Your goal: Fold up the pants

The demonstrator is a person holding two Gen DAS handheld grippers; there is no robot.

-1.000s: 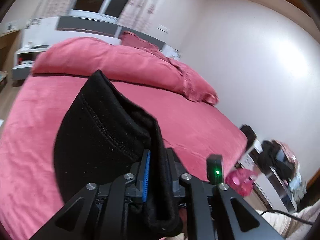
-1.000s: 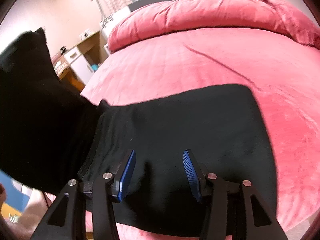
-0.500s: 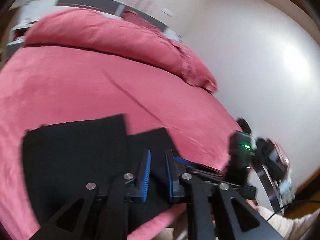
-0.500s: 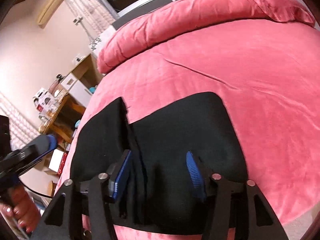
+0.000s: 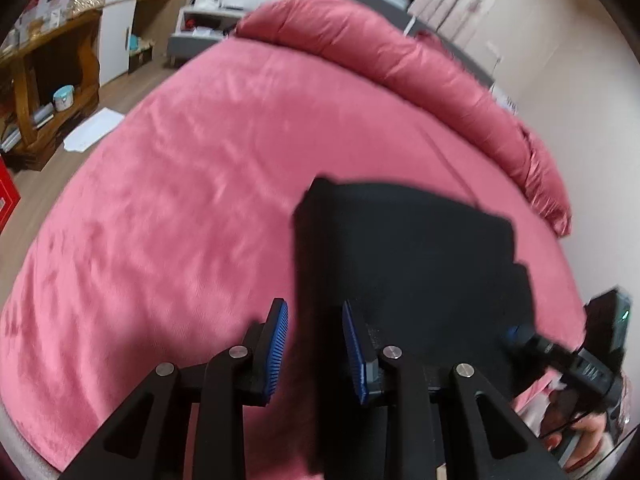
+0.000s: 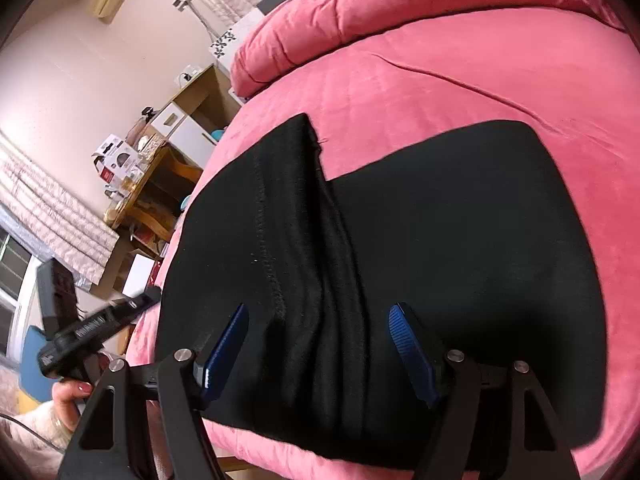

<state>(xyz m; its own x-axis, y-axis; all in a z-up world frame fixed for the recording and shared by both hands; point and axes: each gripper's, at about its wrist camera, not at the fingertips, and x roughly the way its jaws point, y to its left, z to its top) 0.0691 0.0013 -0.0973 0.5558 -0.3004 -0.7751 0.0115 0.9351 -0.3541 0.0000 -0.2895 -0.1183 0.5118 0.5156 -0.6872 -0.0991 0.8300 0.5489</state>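
The black pants (image 6: 420, 232) lie folded on the pink bed (image 6: 480, 68), one layer over the other, with a stitched hem and a ridge of folds running down the middle. My right gripper (image 6: 318, 344) hovers over that ridge near the bed's front edge, its jaws opening and its blue pads clear of the cloth. In the left wrist view my left gripper (image 5: 316, 346) sits at the left edge of the pants (image 5: 400, 260). Its jaws are opening too, the cloth edge runs under the gap, and the pads grip nothing.
A rolled pink duvet (image 5: 400, 64) lies across the far end of the bed. Wooden shelves (image 5: 44, 92) and a white cabinet (image 5: 118, 36) stand on the floor to the left. A hand (image 6: 70, 396) holds the left gripper's handle beyond the bed's edge.
The left gripper, which held a fold of the pants up in the air, has come down, laid it over the rest and let go. The right jaws have spread wider.
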